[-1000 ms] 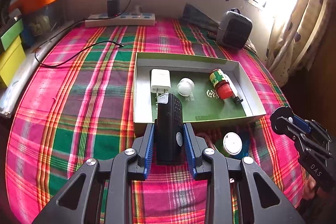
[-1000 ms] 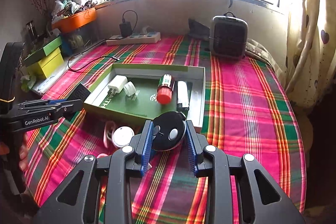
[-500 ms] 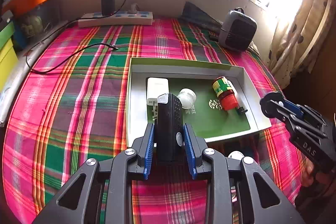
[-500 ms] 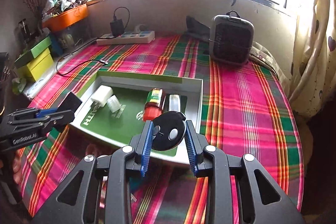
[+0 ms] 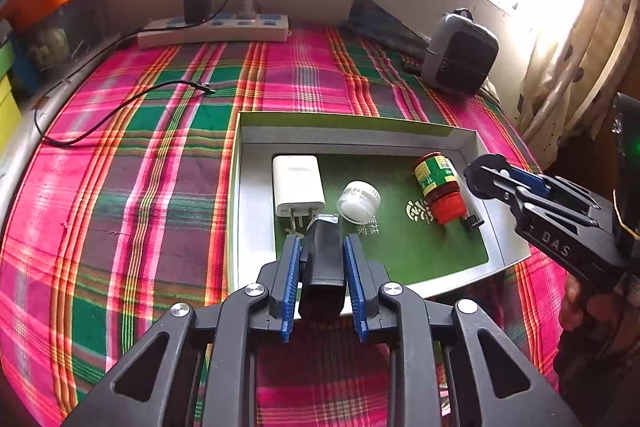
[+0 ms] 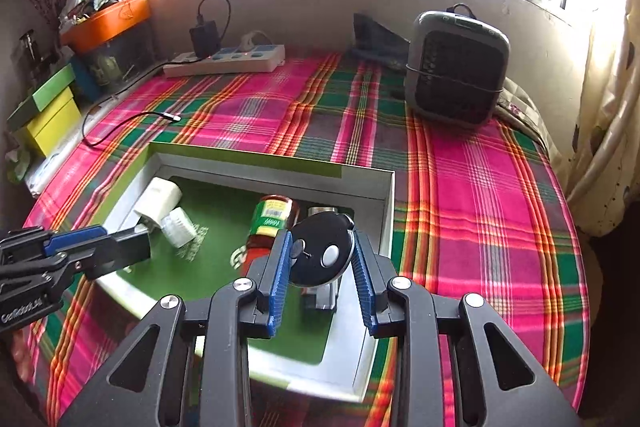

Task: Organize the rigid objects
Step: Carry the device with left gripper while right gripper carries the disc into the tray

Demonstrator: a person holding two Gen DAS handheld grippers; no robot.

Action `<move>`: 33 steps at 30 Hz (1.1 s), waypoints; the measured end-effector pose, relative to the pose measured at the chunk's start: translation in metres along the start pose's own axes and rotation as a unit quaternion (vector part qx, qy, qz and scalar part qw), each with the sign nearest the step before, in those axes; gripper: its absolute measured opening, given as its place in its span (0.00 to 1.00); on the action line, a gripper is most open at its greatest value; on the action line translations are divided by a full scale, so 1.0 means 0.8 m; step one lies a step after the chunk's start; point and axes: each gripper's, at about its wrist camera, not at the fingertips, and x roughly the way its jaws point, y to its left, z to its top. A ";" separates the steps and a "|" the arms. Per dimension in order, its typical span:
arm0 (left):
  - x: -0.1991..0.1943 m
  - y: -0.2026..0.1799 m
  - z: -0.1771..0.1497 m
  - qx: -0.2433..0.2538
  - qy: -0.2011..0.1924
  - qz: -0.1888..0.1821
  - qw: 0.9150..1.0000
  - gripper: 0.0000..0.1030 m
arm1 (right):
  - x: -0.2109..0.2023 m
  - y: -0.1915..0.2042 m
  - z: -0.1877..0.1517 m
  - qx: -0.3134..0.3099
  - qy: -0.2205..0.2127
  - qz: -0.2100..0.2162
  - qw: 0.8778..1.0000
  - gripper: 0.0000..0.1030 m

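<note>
My left gripper (image 5: 320, 255) is shut on a black rectangular device (image 5: 322, 263) and holds it above the near left part of the green-lined tray (image 5: 500, 247). My right gripper (image 6: 322, 259) is shut on a round black disc with two buttons (image 6: 320, 253) above the tray's right side (image 6: 386, 211). In the tray lie a white charger (image 5: 296, 183), a small white jar (image 5: 358, 201), a red-capped bottle (image 5: 438, 187) and a silver item (image 6: 326, 297) under the disc. The right gripper also shows in the left wrist view (image 5: 486, 173), and the left gripper in the right wrist view (image 6: 136, 247).
The plaid cloth (image 5: 140, 187) covers the table. A power strip (image 5: 216, 29) with a black charger and a loose cable (image 5: 120, 111) lie at the back left. A grey heater (image 6: 456, 67) stands at the back right. Boxes (image 6: 48, 119) and an orange bin sit left.
Both grippers have moved forward with their objects, from the cloth in front of the tray to above the tray. The round white item near the tray's front edge is out of view.
</note>
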 end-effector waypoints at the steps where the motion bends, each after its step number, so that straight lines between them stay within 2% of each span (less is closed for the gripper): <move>1: 0.002 0.000 0.000 0.000 0.002 0.001 1.000 0.21 | 0.003 -0.001 0.001 0.000 0.002 -0.001 1.000 0.31; 23: 0.025 0.004 -0.001 -0.009 0.020 -0.001 1.000 0.21 | 0.034 -0.007 0.004 0.011 0.010 0.006 1.000 0.31; 33: 0.034 0.008 0.007 0.000 0.012 0.016 1.000 0.22 | 0.034 -0.009 0.005 0.019 0.008 0.007 1.000 0.31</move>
